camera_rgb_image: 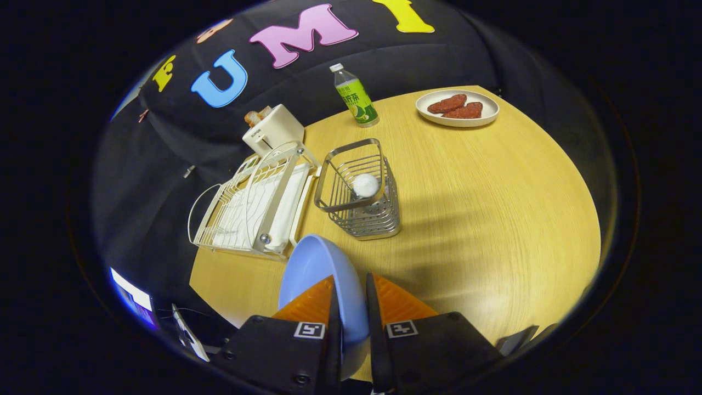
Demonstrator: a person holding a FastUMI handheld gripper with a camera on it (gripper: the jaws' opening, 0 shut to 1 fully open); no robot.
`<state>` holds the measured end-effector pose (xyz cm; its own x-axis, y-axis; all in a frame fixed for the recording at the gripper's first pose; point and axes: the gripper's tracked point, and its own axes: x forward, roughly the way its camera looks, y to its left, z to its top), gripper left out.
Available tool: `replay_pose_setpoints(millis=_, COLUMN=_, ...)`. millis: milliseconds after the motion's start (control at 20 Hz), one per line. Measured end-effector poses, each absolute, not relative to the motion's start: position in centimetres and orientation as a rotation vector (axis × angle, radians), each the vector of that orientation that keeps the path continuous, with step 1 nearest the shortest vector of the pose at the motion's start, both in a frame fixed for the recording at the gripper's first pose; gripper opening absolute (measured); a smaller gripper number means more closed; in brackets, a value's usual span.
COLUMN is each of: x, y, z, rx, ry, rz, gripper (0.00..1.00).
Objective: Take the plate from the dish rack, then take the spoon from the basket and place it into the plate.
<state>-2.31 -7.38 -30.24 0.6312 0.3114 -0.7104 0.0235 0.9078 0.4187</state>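
My gripper [350, 285] is shut on the rim of a light blue plate [315, 266], which stands on edge between the fingers, lifted above the wooden table [493, 219]. Just beyond the plate and a little left sits the white wire dish rack [252, 208], with no plate in it. Straight ahead of the fingers stands a metal wire basket [359, 192]. A white spoon [366, 185] rests inside it, its round bowl end up near the basket's rim.
Behind the rack stands a white toaster [272, 131] with bread in it. A green drink bottle [355, 97] is upright at the table's far edge. A white plate with red food [457, 108] lies far right. Bare tabletop spreads right of the basket.
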Motion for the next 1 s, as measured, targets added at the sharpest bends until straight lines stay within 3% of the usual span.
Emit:
replay_pose_setpoints(millis=150, x=-2.2, y=-8.2, z=-31.2, rx=0.391, ry=0.883, rz=0.192, gripper=0.21)
replay_pose_setpoints(millis=200, x=-2.1, y=-8.4, z=-31.3, rx=0.382, ry=0.878, rz=0.205, gripper=0.30)
replay_pose_setpoints(millis=300, x=-1.9, y=-8.7, z=-31.4, rx=0.348, ry=0.858, rz=0.223, gripper=0.32)
replay_pose_setpoints(millis=500, x=-1.7, y=-8.9, z=-30.2, rx=0.278, ry=0.752, rz=0.274, gripper=0.89)
replay_pose_setpoints(millis=550, x=-1.5, y=-9.0, z=-29.4, rx=0.241, ry=0.707, rz=0.287, gripper=0.98)
replay_pose_setpoints(millis=800, x=0.7, y=-8.9, z=-24.8, rx=0.095, ry=0.427, rz=0.322, gripper=0.98)
replay_pose_setpoints(millis=1000, x=3.3, y=-8.9, z=-23.5, rx=0.103, ry=0.345, rz=0.308, gripper=0.99)
